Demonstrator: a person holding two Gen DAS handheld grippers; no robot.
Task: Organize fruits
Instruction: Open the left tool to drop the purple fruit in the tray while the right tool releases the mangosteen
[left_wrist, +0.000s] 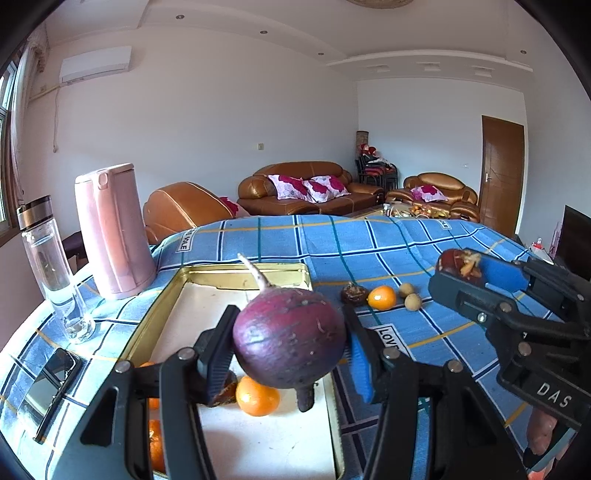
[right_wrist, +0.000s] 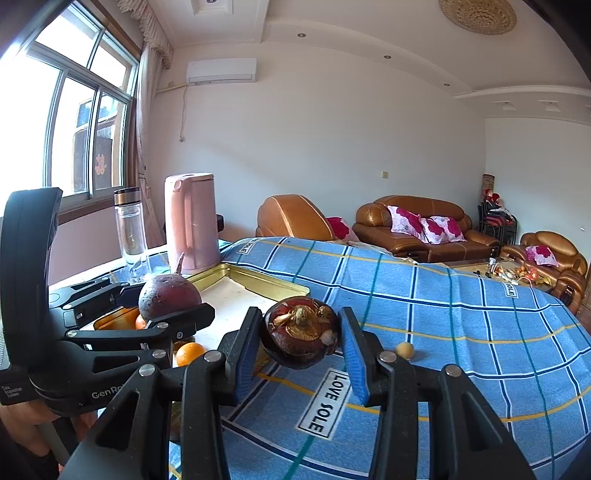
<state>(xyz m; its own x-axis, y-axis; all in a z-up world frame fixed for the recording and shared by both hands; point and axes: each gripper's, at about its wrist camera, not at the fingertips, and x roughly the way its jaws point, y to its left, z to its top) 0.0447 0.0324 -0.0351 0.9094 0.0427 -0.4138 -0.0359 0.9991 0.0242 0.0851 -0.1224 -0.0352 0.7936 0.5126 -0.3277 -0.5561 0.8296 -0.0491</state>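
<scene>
My left gripper (left_wrist: 290, 343) is shut on a large purple beet (left_wrist: 290, 338) with a pale root tip, held above the gold tray (left_wrist: 236, 275). The same beet (right_wrist: 169, 297) shows at the left of the right wrist view, over the tray (right_wrist: 258, 280). My right gripper (right_wrist: 301, 338) is shut on a dark brown mangosteen (right_wrist: 301, 338), held over the blue checked cloth (right_wrist: 461, 317) just right of the tray. In the left wrist view that mangosteen (left_wrist: 460, 264) sits in the right gripper (left_wrist: 465, 271). An orange (left_wrist: 257, 397) lies in the tray below the beet.
On the cloth right of the tray lie another mangosteen (left_wrist: 354, 294), an orange (left_wrist: 382, 297) and two small tan fruits (left_wrist: 409, 296). A pink kettle (left_wrist: 110, 232) and a glass bottle (left_wrist: 51, 269) stand behind the tray at left. A phone (left_wrist: 55, 387) lies at the near left.
</scene>
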